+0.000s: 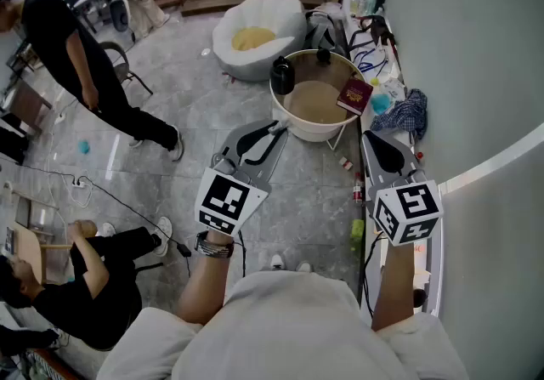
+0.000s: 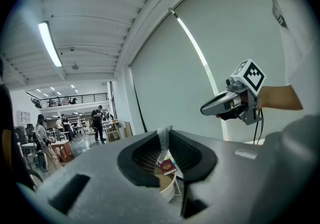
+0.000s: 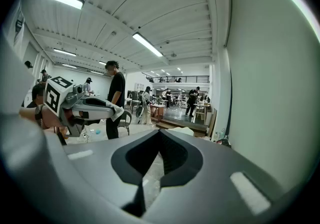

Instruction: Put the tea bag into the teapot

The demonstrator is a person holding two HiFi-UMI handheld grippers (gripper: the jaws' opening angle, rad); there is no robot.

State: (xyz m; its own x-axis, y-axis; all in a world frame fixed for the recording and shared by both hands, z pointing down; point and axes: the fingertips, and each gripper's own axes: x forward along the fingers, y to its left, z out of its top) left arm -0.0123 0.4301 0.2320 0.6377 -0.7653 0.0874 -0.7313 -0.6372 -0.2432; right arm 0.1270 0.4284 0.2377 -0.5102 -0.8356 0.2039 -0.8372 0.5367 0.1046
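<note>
Left gripper (image 1: 276,127): tea bag (image 2: 162,143). Teapot (image 1: 282,76): table (image 1: 310,132) edge.

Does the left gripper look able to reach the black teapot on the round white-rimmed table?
Probably yes: the left gripper, pinching a white tea bag, points toward the black teapot with nothing seen between them.

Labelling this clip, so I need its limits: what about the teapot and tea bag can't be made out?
Head view: whether the teapot has its lid on, too small to tell.
Left gripper view: most of the tea bag, only a strip shows between the fingers of the left gripper.
Head view: print on the maroon box, too small.
</note>
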